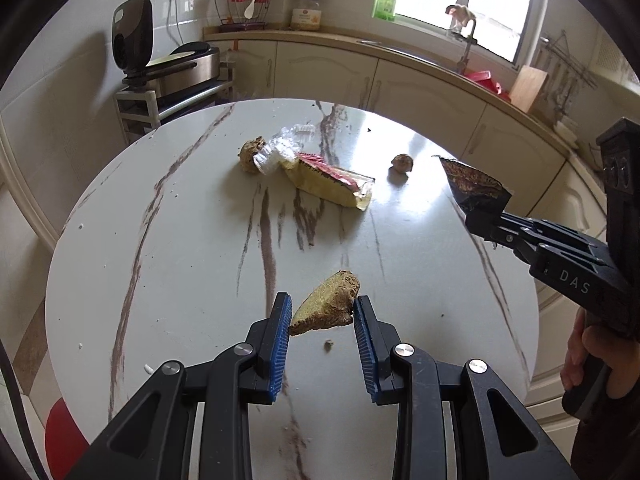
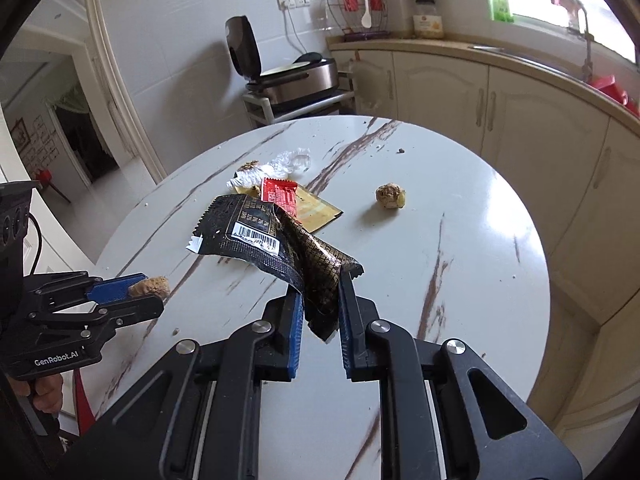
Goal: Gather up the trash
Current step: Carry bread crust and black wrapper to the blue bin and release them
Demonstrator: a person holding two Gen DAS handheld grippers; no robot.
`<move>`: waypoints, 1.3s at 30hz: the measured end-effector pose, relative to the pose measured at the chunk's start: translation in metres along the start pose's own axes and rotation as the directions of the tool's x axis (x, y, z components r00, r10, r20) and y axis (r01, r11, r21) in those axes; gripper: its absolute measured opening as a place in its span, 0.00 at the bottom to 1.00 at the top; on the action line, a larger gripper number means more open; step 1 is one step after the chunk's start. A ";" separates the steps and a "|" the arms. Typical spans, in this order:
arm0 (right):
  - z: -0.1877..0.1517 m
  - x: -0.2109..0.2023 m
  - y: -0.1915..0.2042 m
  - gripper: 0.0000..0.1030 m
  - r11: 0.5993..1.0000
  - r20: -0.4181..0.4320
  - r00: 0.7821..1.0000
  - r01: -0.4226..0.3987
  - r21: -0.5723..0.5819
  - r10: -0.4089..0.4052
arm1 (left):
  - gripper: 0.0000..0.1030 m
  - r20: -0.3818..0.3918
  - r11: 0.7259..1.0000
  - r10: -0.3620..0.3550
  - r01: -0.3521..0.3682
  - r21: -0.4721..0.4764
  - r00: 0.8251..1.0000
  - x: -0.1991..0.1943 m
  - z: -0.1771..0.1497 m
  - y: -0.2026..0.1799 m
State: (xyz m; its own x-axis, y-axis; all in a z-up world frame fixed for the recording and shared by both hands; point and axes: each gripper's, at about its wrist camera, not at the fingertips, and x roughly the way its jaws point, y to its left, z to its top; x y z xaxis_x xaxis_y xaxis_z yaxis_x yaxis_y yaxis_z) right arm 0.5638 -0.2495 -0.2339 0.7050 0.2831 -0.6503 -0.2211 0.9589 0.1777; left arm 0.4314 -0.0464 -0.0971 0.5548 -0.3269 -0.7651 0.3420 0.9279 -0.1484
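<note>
My left gripper (image 1: 321,307) is shut on a cut piece of ginger (image 1: 326,309) and holds it above the round marble table (image 1: 180,248). It also shows in the right wrist view (image 2: 148,290) at the left. My right gripper (image 2: 320,298) is shut on a black snack wrapper (image 2: 280,240), held above the table; it shows in the left wrist view (image 1: 474,186) at the right. On the table lie a red-and-yellow wrapper (image 1: 332,182), a clear crumpled wrapper (image 1: 280,148), a ginger piece (image 1: 251,154) and a small ginger knob (image 2: 390,196).
Small crumbs (image 1: 329,345) lie on the table. Behind the table stand kitchen cabinets (image 1: 400,84), a rack with an open-lidded appliance (image 1: 176,68) and a sink under the window (image 1: 460,0). A red object (image 1: 60,440) sits below the table's left edge.
</note>
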 end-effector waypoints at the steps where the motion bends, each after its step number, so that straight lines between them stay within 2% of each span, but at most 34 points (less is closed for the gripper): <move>1: -0.002 -0.007 -0.002 0.15 1.000 0.013 1.000 -0.002 0.006 0.002 | 0.27 0.006 1.000 -0.004 0.004 0.008 1.000 -0.004 0.000 -0.007; 6: -0.017 -0.051 -0.021 0.15 0.999 0.082 0.997 -0.009 0.048 0.005 | 0.27 0.032 0.998 -0.030 0.028 0.053 0.999 -0.024 0.002 -0.049; 10: -0.037 -0.092 -0.054 0.15 0.995 0.143 0.990 0.005 0.104 -0.020 | 0.27 0.039 0.989 -0.069 0.063 0.136 0.997 -0.033 0.001 -0.102; 14: -0.063 -0.130 -0.093 0.15 0.984 0.176 0.980 0.060 0.165 -0.089 | 0.27 0.017 0.970 -0.128 0.121 0.212 0.992 -0.027 -0.001 -0.163; 18: -0.097 -0.162 -0.138 0.16 0.959 0.177 0.967 0.138 0.247 -0.184 | 0.27 -0.030 0.937 -0.183 0.183 0.296 0.983 -0.008 -0.006 -0.227; 24: -0.151 -0.172 -0.200 0.19 0.904 0.112 0.956 0.215 0.368 -0.273 | 0.27 -0.136 0.886 -0.219 0.256 0.386 0.966 0.044 -0.017 -0.308; 26: -0.168 -0.171 -0.218 0.19 0.888 0.085 0.958 0.218 0.405 -0.274 | 0.27 -0.182 0.876 -0.217 0.273 0.398 0.959 0.069 -0.020 -0.329; 31: -0.204 -0.158 -0.259 0.26 0.838 0.006 0.952 0.266 0.477 -0.306 | 0.27 -0.280 0.866 -0.195 0.300 0.401 0.940 0.133 -0.022 -0.355; 33: -0.217 -0.149 -0.273 0.38 0.819 -0.026 0.955 0.266 0.508 -0.295 | 0.27 -0.316 0.865 -0.176 0.299 0.402 0.932 0.158 -0.024 -0.365; 35: -0.230 -0.142 -0.284 0.42 0.795 -0.051 0.954 0.276 0.539 -0.297 | 0.27 -0.351 0.863 -0.161 0.304 0.404 0.922 0.182 -0.025 -0.372; 39: -0.247 -0.136 -0.297 0.46 0.763 -0.076 0.952 0.284 0.581 -0.296 | 0.27 -0.398 0.855 -0.140 0.313 0.413 0.907 0.219 -0.025 -0.385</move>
State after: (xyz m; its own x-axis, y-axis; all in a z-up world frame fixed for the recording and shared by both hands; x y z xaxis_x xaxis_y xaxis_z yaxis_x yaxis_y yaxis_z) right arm 0.3673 -0.5774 -0.3808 0.6856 -0.0158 -0.7278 0.4227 0.8226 0.3803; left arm 0.4024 -0.4708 -0.2236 0.1535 -0.3551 -0.9221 0.7797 0.6168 -0.1077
